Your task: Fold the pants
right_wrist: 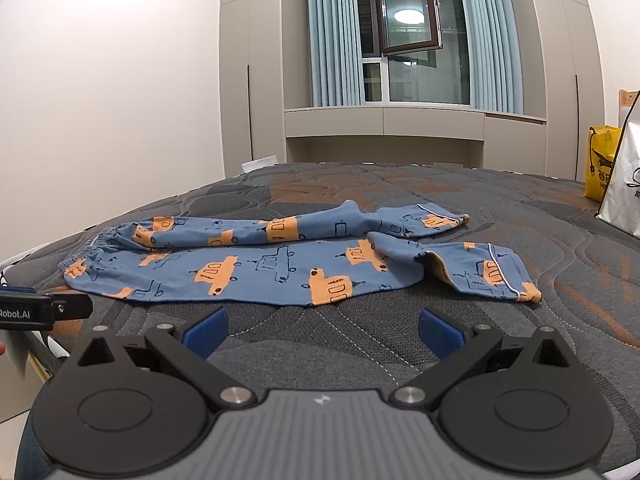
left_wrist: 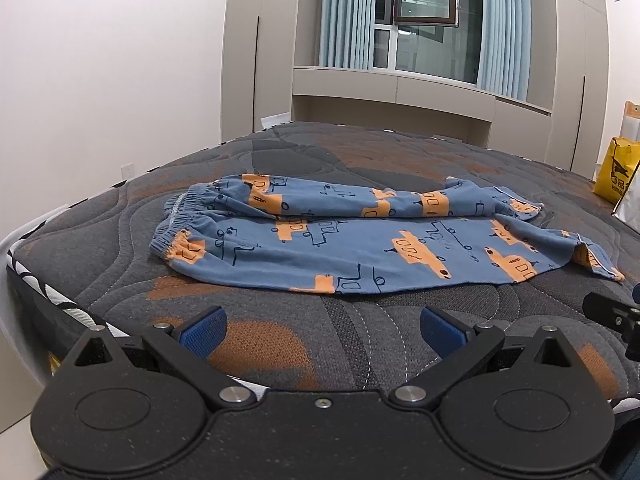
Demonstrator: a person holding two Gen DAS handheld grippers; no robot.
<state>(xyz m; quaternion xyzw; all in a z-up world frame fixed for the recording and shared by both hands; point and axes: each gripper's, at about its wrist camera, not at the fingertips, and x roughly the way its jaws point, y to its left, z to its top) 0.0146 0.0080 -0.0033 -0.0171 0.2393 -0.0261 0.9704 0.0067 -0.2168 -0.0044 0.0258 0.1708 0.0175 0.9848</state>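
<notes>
Blue pants (left_wrist: 360, 240) with orange vehicle prints lie flat across the dark quilted mattress (left_wrist: 260, 344), elastic waistband to the left, leg cuffs to the right. The same pants (right_wrist: 280, 268) show in the right wrist view, the near cuff partly turned over. My left gripper (left_wrist: 322, 334) hovers open over the mattress, short of the pants' near edge, nothing between its blue pads. My right gripper (right_wrist: 322, 334) is likewise open and empty in front of the pants. Each gripper's side shows at the edge of the other's view.
A yellow bag (left_wrist: 616, 172) and a silver-white bag (right_wrist: 624, 184) stand at the mattress's right side. A white wall runs along the left, and cabinets with a curtained window (right_wrist: 400, 40) stand beyond the far end. The mattress's left edge (left_wrist: 24, 276) drops off close by.
</notes>
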